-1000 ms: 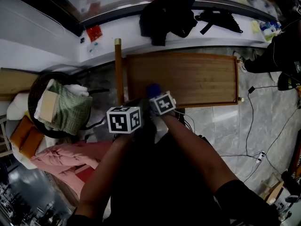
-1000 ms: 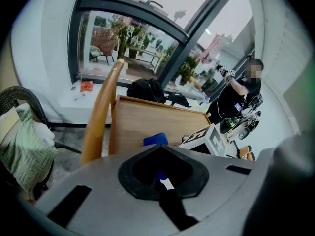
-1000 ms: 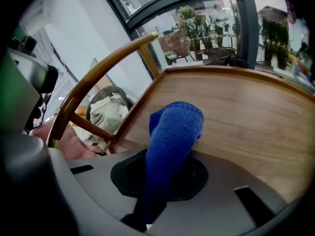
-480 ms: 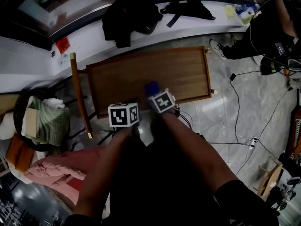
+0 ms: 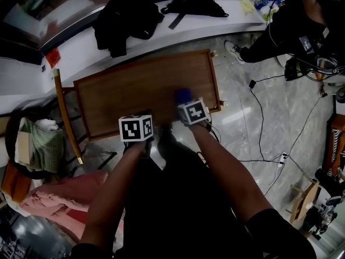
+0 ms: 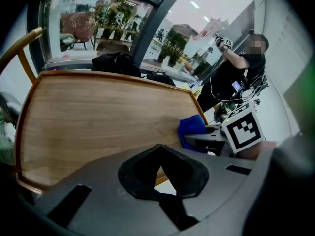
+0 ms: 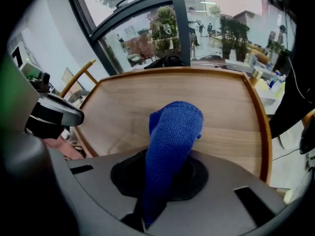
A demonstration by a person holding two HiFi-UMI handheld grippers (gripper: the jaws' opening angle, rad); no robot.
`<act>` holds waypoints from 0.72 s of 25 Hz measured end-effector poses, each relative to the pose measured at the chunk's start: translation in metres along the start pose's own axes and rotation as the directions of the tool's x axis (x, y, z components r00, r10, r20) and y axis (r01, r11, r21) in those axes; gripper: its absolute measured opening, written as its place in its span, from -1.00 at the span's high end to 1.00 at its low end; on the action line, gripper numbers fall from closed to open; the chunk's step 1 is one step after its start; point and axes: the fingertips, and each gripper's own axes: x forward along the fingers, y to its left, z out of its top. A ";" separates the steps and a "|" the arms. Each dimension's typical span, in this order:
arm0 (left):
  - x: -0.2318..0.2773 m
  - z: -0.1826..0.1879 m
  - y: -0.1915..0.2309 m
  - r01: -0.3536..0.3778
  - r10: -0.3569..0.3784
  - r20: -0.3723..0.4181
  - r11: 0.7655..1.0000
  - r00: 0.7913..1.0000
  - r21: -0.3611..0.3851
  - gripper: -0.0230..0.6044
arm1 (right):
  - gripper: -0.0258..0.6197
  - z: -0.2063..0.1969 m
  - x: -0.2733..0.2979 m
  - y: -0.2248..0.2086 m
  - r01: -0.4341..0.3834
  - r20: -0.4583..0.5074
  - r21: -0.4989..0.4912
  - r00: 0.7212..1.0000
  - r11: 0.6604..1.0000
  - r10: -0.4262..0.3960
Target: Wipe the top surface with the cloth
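A: Blue cloth first; it's bunched up and pinched in the right tool, jaws clamped on its lower end, the free end poking forward over the wood.
B: Whereabouts on the wood?
A: Over the near-right part of the wooden bench, close to its right-hand rim; whether it actually presses on the top, I can't tell.
B: And the left tool?
A: Jaws pressed together with nothing between them; it sits at the bench's near edge, to the left of the right tool, the two apart.
B: The top itself?
A: Brown wood grain with a raised rim round it.
B: Further out?
A: A wooden-framed chair stands at the bench's left end; beyond the far side is a white ledge, with a dark jacket and a black bag lying on it; off to the right a person in dark clothes stands on the marble floor, with cables trailing nearby; far left there's a bundle of green fabric, and pink fabric below it.
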 end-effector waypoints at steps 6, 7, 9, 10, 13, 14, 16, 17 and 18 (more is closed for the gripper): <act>0.017 -0.004 -0.034 0.036 -0.036 0.002 0.999 0.999 0.008 0.90 | 0.77 -0.020 -0.022 -0.064 0.110 -0.016 0.055 0.994 0.992 -0.109; 0.020 -0.004 -0.039 0.042 -0.042 0.003 0.999 0.999 0.011 0.90 | 0.77 -0.022 -0.025 -0.072 0.123 -0.019 0.065 0.992 0.990 -0.122; 0.023 -0.005 -0.046 0.049 -0.049 0.006 0.999 0.999 0.017 0.90 | 0.77 -0.028 -0.030 -0.084 0.147 -0.030 0.083 0.989 0.986 -0.145; 0.024 -0.005 -0.048 0.048 -0.048 0.006 0.999 0.999 0.016 0.90 | 0.77 -0.032 -0.033 -0.089 0.160 -0.041 0.090 0.987 0.983 -0.157; 0.024 -0.005 -0.053 0.050 -0.050 0.013 0.999 0.999 0.006 0.90 | 0.77 -0.038 -0.041 -0.104 0.211 -0.062 0.092 0.977 0.973 -0.206; 0.024 -0.005 -0.054 0.052 -0.052 0.020 0.999 0.998 0.001 0.90 | 0.77 -0.039 -0.043 -0.109 0.225 -0.063 0.096 0.974 0.970 -0.219; 0.023 -0.005 -0.055 0.057 -0.056 0.034 0.998 0.998 -0.011 0.90 | 0.77 -0.042 -0.046 -0.115 0.248 -0.073 0.101 0.968 0.963 -0.242; 0.022 -0.005 -0.055 0.059 -0.058 0.040 0.998 0.998 -0.018 0.90 | 0.77 -0.043 -0.047 -0.118 0.259 -0.078 0.100 0.965 0.961 -0.252; 0.021 -0.006 -0.053 0.058 -0.057 0.043 0.998 0.997 -0.026 0.90 | 0.77 -0.045 -0.047 -0.121 0.269 -0.083 0.100 0.962 0.958 -0.261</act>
